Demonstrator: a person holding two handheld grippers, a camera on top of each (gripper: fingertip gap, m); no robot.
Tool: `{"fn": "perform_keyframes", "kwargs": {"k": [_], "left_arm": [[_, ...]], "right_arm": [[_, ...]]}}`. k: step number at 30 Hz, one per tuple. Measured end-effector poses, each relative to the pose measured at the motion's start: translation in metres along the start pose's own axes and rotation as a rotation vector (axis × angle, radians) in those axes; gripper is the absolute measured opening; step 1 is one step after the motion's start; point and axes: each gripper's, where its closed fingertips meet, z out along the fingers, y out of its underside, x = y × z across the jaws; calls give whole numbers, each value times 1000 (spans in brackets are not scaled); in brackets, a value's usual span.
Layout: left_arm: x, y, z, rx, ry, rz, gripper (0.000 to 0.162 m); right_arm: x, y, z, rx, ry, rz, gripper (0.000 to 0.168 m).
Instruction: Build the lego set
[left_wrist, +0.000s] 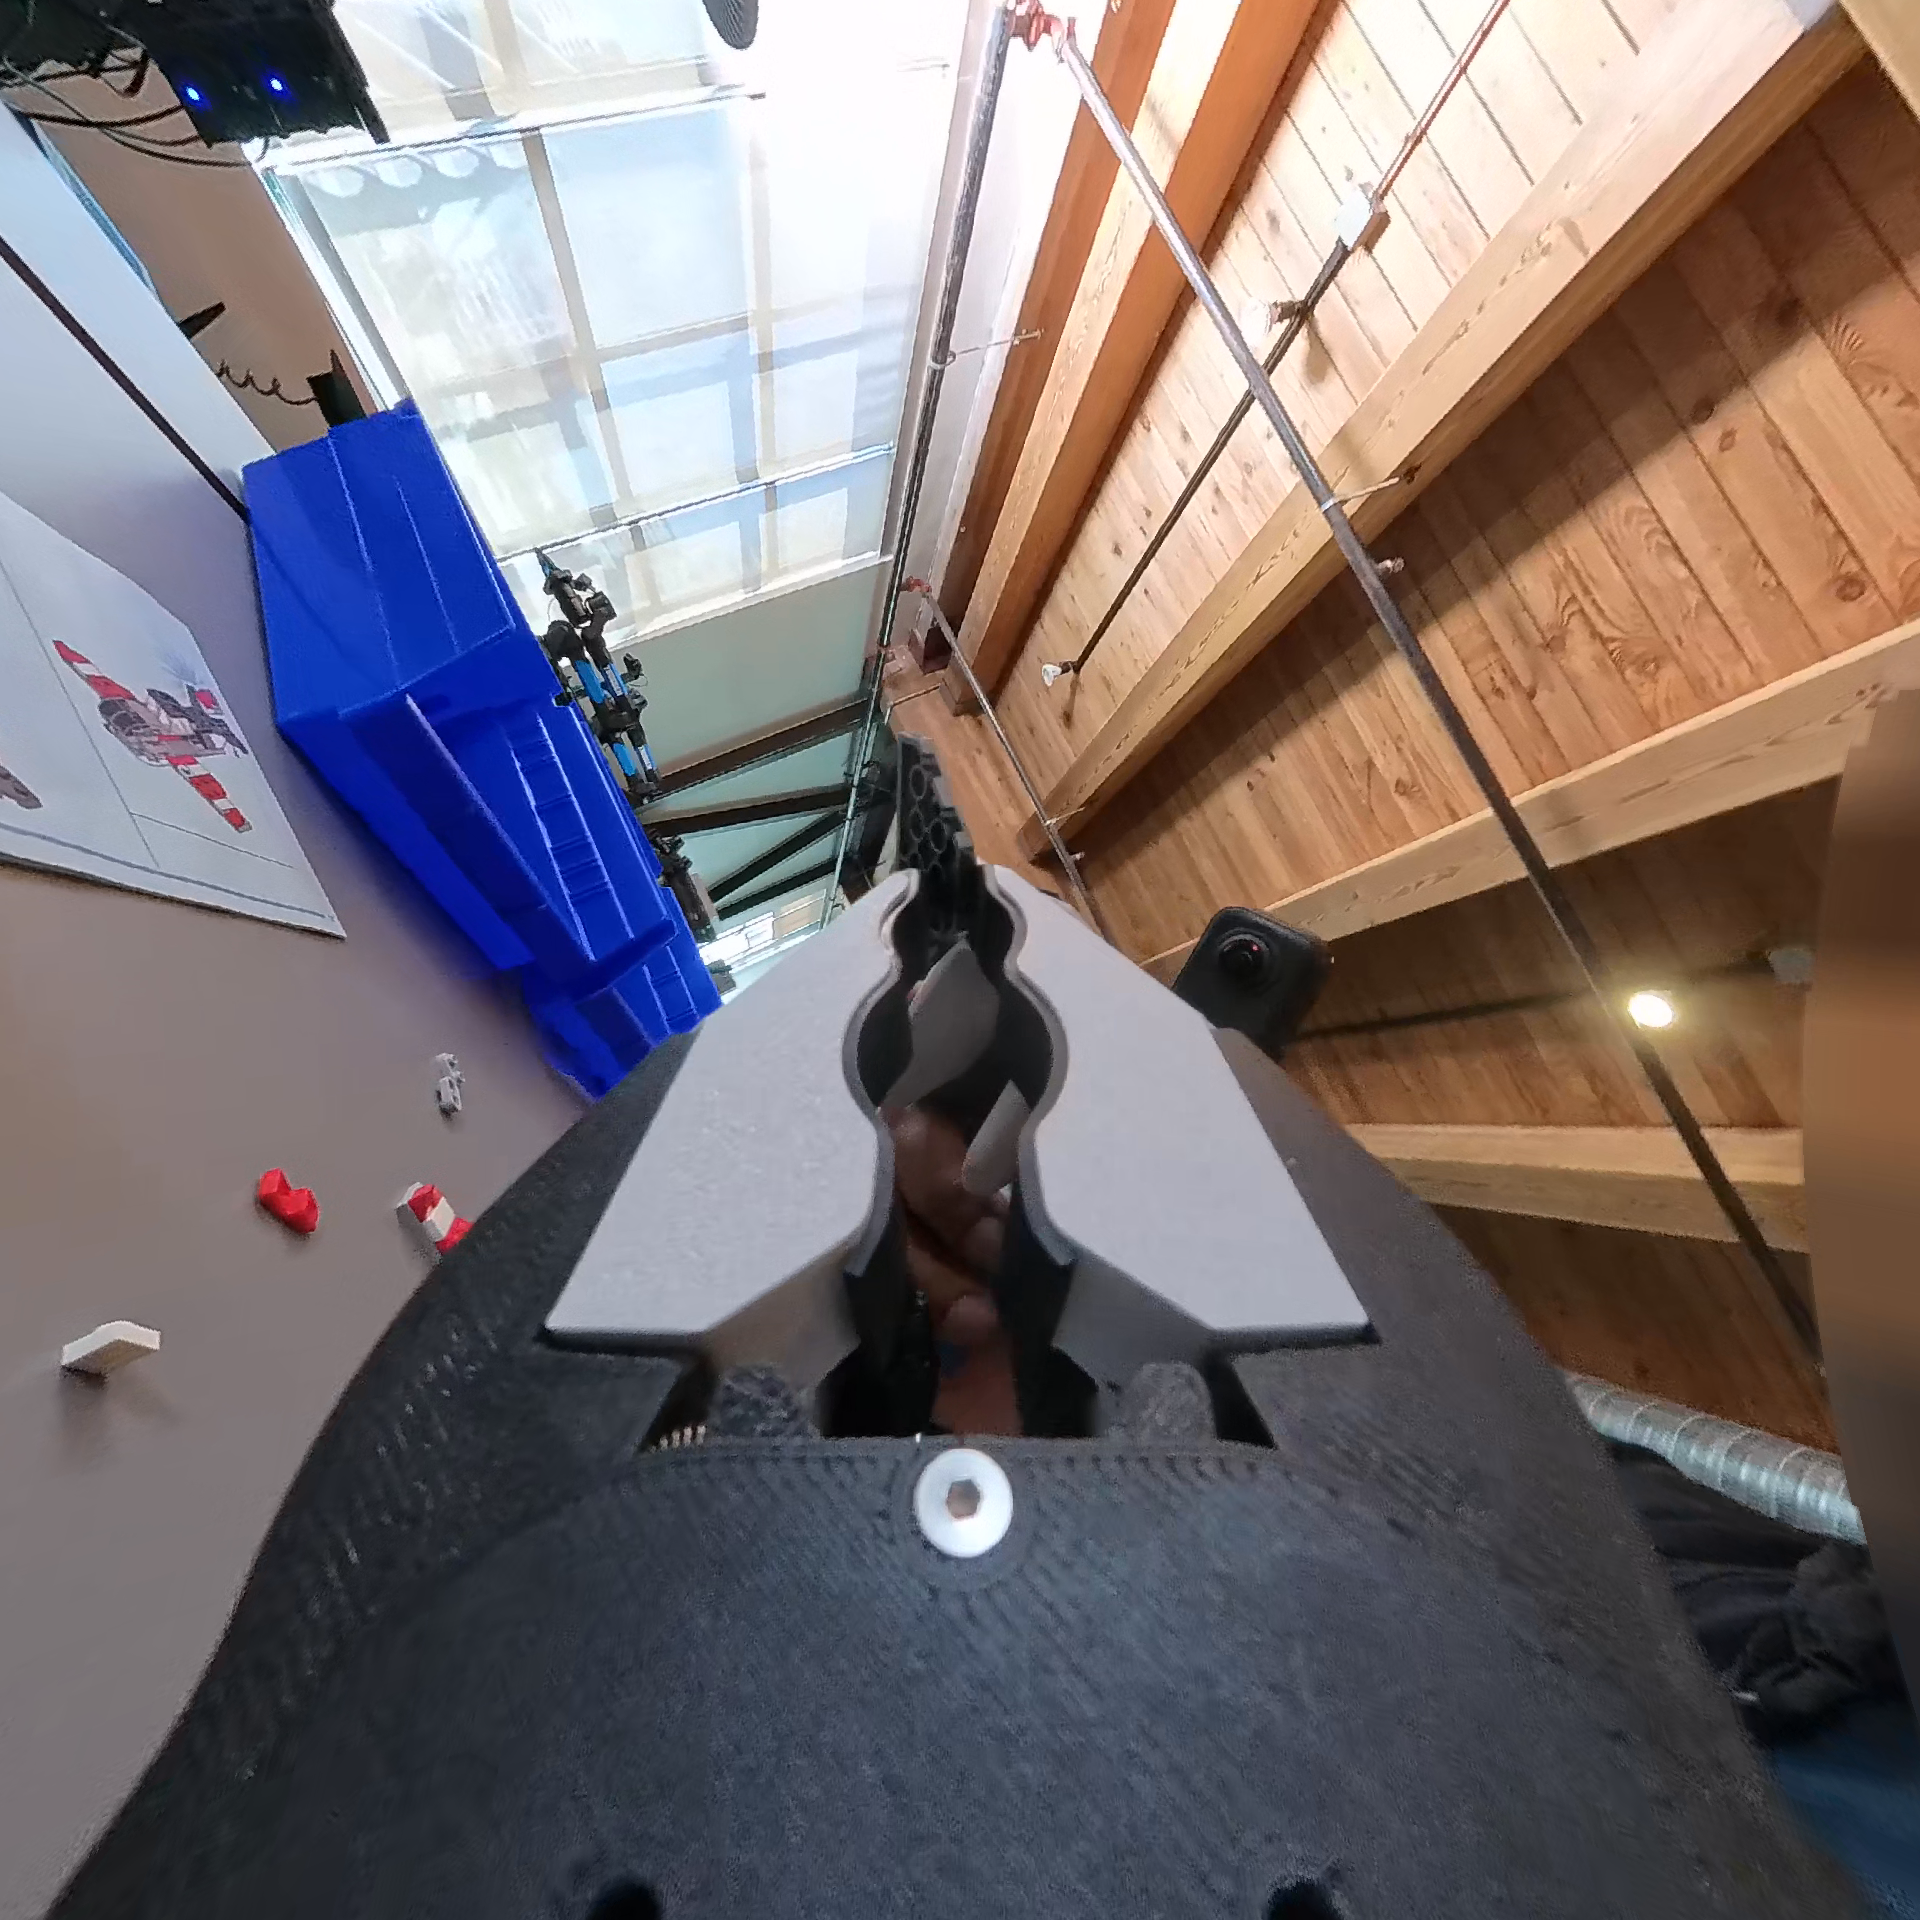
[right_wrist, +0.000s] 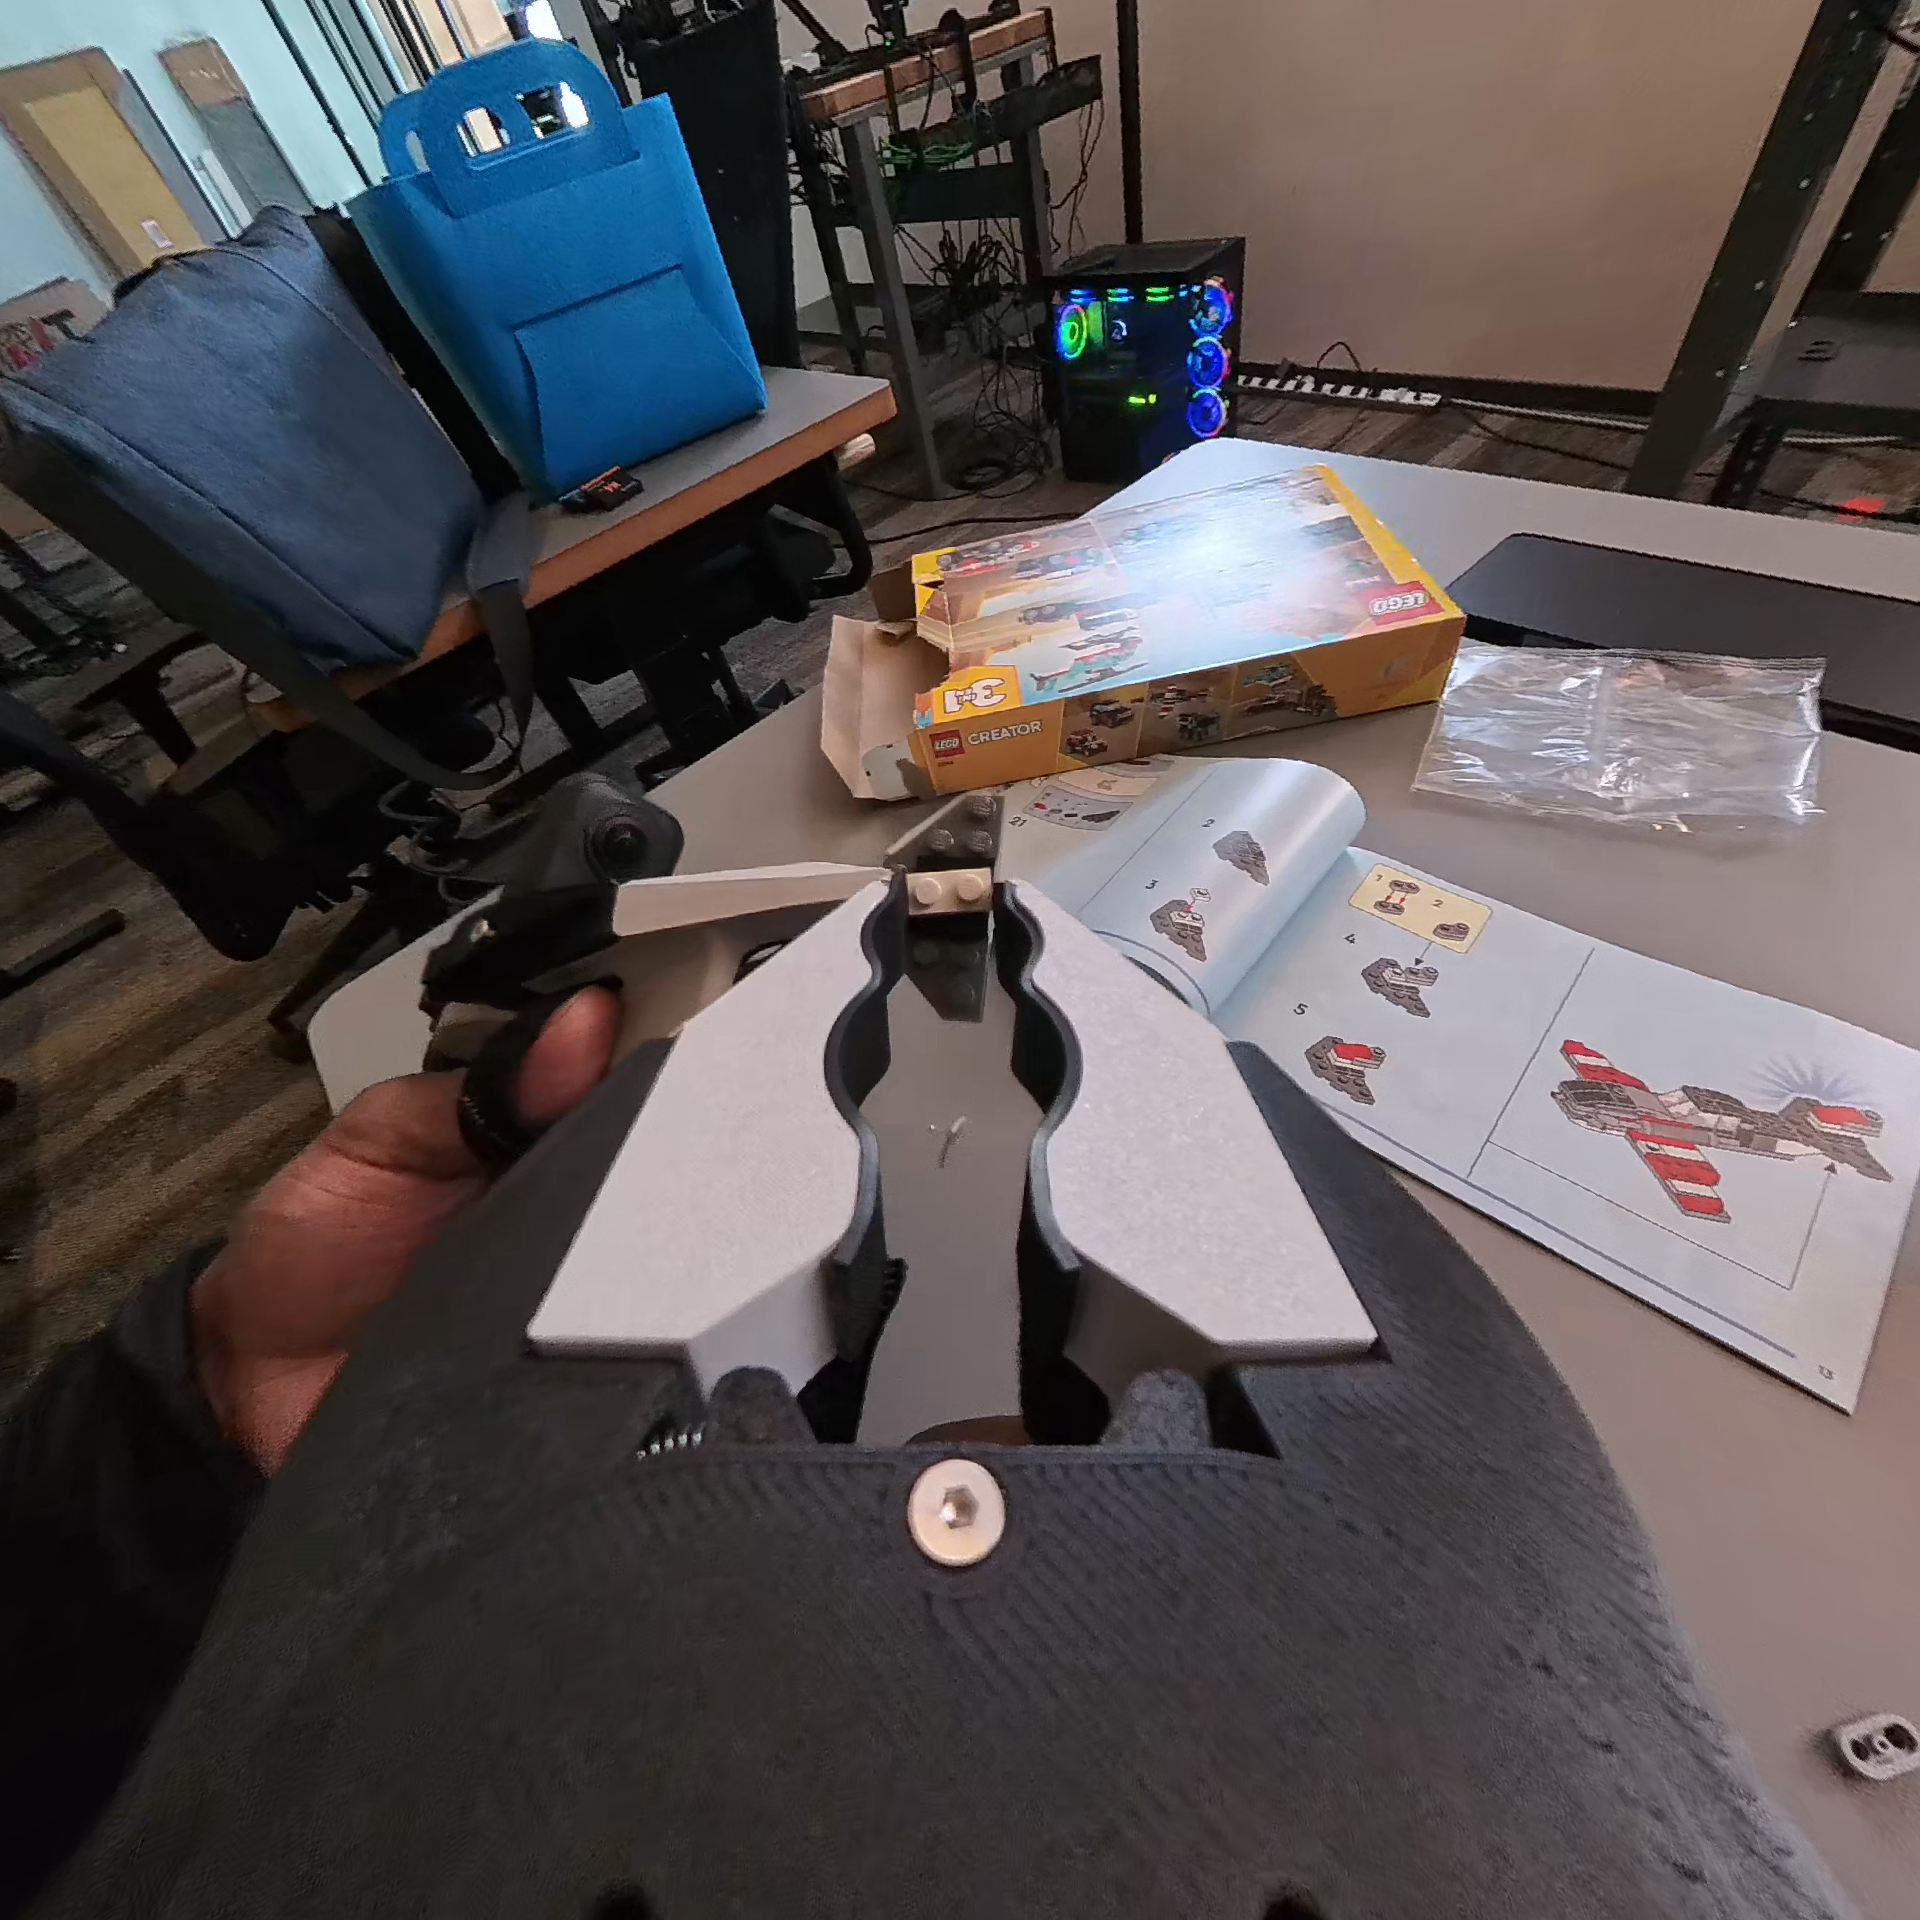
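Observation:
My right gripper (right_wrist: 948, 896) is shut on a small assembly held above the table: a white two-stud plate (right_wrist: 945, 889) on top of a dark grey wedge plate (right_wrist: 961, 831). My left gripper (right_wrist: 883, 881) comes in from the left, turned on its side, and its fingers (right_wrist: 748, 896) close on the same wedge plate. In the left wrist view the left gripper (left_wrist: 951, 888) is shut on the dark grey plate (left_wrist: 935, 816), whose underside sticks out past the tips. The right gripper's fingers (left_wrist: 935, 1023) show through the gap.
An open instruction booklet (right_wrist: 1507, 1060), a yellow set box (right_wrist: 1174, 644) and a clear plastic bag (right_wrist: 1621, 727) lie on the grey table (right_wrist: 1610, 1558). Loose pieces lie there: red (left_wrist: 288, 1200), red-and-white (left_wrist: 436, 1216), white (left_wrist: 109, 1348), small grey (right_wrist: 1875, 1745). Blue bins (left_wrist: 457, 727) stand behind. The grippers are tip to tip, or close to it.

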Motion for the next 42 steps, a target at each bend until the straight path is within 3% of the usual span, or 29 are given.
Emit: {"fn": "perform_keyframes", "kwargs": {"k": [19,29,35,38,42], "left_arm": [[-12,1,0,46,39,-206,7],[-28,-3,-7,77,-9,-261,7],[-46,-32,-36,153,-150,-151,7],[-46,-36,-40,168,-157,-147,7],[-45,-30,-35,152,-142,-166,6]], "right_arm": [[5,4,8,14,60,-29,19],[20,2,-10,60,57,1,22],[14,66,-34,-80,-3,11,23],[24,106,-52,-191,51,-6,23],[42,134,-63,-315,143,-54,24]]}}
